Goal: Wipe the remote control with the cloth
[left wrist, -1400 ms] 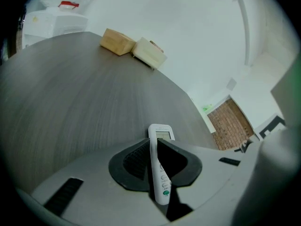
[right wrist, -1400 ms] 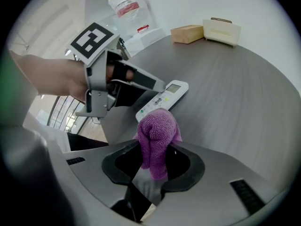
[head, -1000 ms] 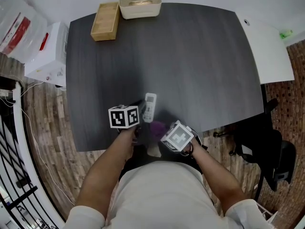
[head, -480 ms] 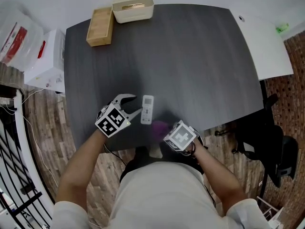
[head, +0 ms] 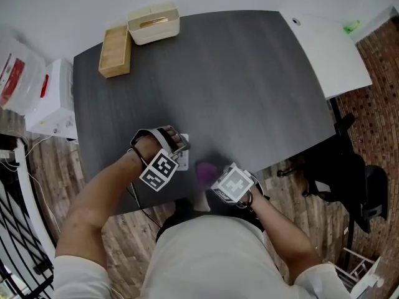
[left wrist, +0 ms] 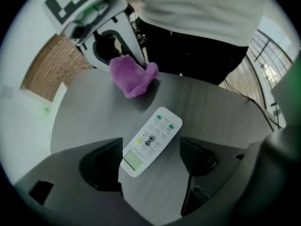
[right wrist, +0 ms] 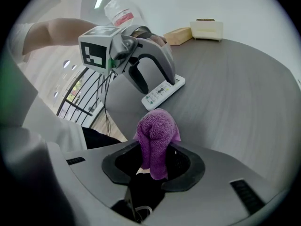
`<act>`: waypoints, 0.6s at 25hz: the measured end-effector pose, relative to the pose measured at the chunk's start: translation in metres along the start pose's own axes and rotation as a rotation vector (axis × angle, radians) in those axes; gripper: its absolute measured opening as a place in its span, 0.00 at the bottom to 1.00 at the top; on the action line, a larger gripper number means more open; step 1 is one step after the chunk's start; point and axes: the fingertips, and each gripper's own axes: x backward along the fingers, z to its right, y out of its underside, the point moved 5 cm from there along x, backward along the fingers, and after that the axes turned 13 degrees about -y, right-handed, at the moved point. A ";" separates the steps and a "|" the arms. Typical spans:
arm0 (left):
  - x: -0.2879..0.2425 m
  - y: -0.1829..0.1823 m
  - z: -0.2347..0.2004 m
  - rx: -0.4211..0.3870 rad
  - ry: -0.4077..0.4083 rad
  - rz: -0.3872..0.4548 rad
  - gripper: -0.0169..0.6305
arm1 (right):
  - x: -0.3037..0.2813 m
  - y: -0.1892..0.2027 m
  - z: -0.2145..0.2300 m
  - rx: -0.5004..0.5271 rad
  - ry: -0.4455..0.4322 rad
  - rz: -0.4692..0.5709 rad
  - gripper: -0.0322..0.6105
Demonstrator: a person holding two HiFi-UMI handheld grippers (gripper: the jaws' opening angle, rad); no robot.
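Observation:
The white remote control (left wrist: 151, 141) lies flat on the dark table (left wrist: 89, 121), buttons up, near the front edge. My left gripper (left wrist: 149, 160) points down over it. Its jaws have just been opening and stand wide on either side of the remote without touching it. In the head view the left gripper hides most of the remote (head: 183, 159). My right gripper (right wrist: 154, 161) is shut on the purple cloth (right wrist: 155, 138), whose bunched end sticks out past the jaws. The cloth (head: 206, 170) hangs just right of the remote, close to the table.
A wooden box (head: 115, 50) and a cream box (head: 153, 22) stand at the table's far left corner. A white surface (head: 324, 48) adjoins the table's right side, and a dark chair (head: 349, 173) stands below it. The table's front edge runs right beside both grippers.
The left gripper, a second ago closed around the remote, let it go, swung out left, rolled over and came back above it with jaws wide. The right gripper with the cloth barely moved.

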 end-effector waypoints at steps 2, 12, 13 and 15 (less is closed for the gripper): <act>-0.008 -0.002 -0.004 -0.074 0.040 -0.003 0.58 | 0.000 0.004 -0.001 -0.009 0.002 0.006 0.24; -0.018 0.009 -0.007 0.288 0.105 -0.127 0.53 | 0.005 0.013 0.008 -0.045 0.029 0.036 0.24; -0.017 0.011 -0.007 0.373 0.090 -0.154 0.52 | 0.007 0.009 0.011 -0.049 0.040 0.041 0.24; -0.015 0.016 -0.006 0.547 0.060 -0.203 0.52 | 0.011 0.002 0.020 -0.057 0.065 0.056 0.24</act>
